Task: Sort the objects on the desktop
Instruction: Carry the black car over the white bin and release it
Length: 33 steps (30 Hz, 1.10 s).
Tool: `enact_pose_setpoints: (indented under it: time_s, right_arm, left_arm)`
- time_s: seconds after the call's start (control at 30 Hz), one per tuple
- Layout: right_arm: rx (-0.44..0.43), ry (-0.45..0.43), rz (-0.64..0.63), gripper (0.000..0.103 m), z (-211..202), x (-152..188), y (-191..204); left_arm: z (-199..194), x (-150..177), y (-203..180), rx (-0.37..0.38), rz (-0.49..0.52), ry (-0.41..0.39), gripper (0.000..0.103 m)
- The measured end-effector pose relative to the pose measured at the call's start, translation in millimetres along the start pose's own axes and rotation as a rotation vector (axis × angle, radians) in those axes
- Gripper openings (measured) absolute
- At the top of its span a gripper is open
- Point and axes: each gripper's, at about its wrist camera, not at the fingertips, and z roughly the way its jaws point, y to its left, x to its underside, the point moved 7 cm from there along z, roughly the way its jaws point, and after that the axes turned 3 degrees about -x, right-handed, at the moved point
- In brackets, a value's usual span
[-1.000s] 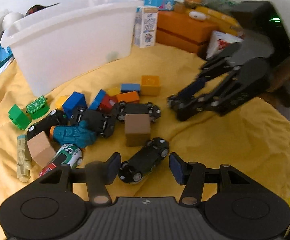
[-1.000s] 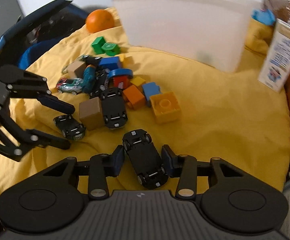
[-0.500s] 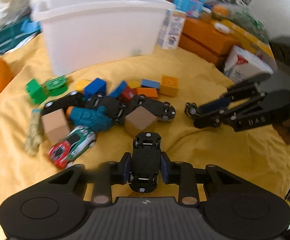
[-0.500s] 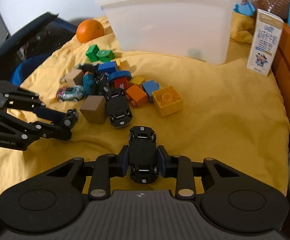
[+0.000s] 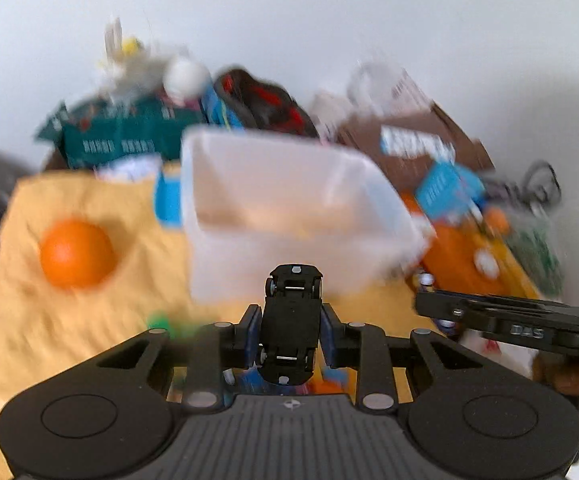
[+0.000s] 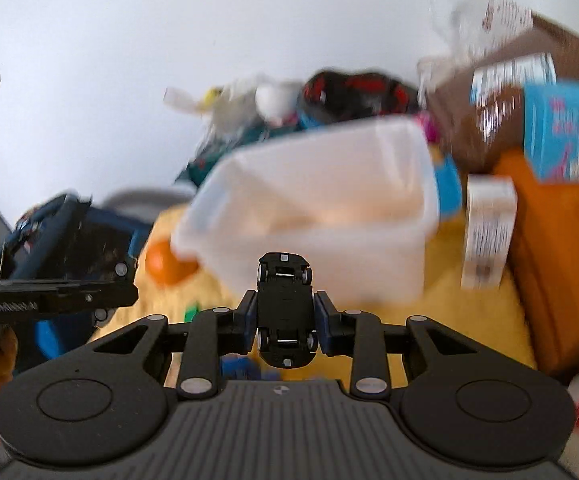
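Observation:
My left gripper (image 5: pixel 289 334) is shut on a black toy car (image 5: pixel 291 320), held belly-up and raised in front of the white plastic bin (image 5: pixel 289 216). My right gripper (image 6: pixel 285 322) is shut on a second black toy car (image 6: pixel 285 308), also belly-up, facing the same white bin (image 6: pixel 321 216). The right gripper (image 5: pixel 501 316) shows from the side at the right of the left wrist view, and the left gripper (image 6: pixel 49 300) shows at the left of the right wrist view. Both views are blurred. The toy pile lies mostly hidden below the grippers.
An orange (image 5: pixel 75 252) lies on the yellow cloth (image 5: pixel 49 320) left of the bin. Orange boxes (image 6: pixel 561 272), a white carton (image 6: pixel 487 232) and a blue carton (image 6: pixel 561 132) stand right of it. Teal boxes (image 5: pixel 121 140) and clutter sit behind.
Both grippers have lifted their black cars off the cloth and swung up toward the white bin. The toy pile has dropped out of view below.

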Motion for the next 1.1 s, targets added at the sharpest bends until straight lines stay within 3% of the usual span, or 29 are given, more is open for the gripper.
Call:
enact_pose_setpoints:
  time_s: [0.17,0.33,0.7,0.73,0.77,0.8,0.83,0.87,1.1]
  right_arm:
    - [0.009,0.011,0.013,0.033,10.0,-65.4,-2.1]
    - [0.032,0.069,-0.005,0.033,31.4,-95.8,-8.1]
    - [0.082,0.189,0.014,0.034,66.9,-95.4,-29.1]
    - [0.093,0.189,-0.002,0.036,69.5,-96.3,-29.6]
    - [0.116,0.176,-0.030,0.051,70.7,-97.5,-29.8]
    - [0.139,0.162,-0.049,0.067,69.9,-98.8,-29.5]
    - [0.148,0.148,-0.064,0.068,68.6,-99.6,-29.3]
    - [0.142,0.136,-0.070,0.066,65.9,-97.9,-28.8]
    - [0.093,0.095,-0.051,0.066,42.3,-62.1,-26.8]
  left_arm:
    - [18.4,-58.3,2.1,-0.052,-0.003,0.015,0.034]
    - [42.0,-90.8,-4.2,-0.069,-0.007,0.059,0.033]
    - [80.1,-114.5,-16.1,-0.096,0.018,0.132,0.034]
    - [82.2,-115.0,-17.8,-0.097,0.029,0.130,0.036]
    - [84.0,-116.3,-20.0,-0.113,0.061,0.120,0.039]
    - [83.2,-117.1,-21.1,-0.149,0.095,0.101,0.050]
    - [81.0,-118.2,-21.4,-0.180,0.112,0.081,0.060]
    - [77.2,-117.8,-20.3,-0.195,0.123,0.055,0.062]
    - [54.3,-85.6,3.2,-0.176,0.088,0.030,0.062]
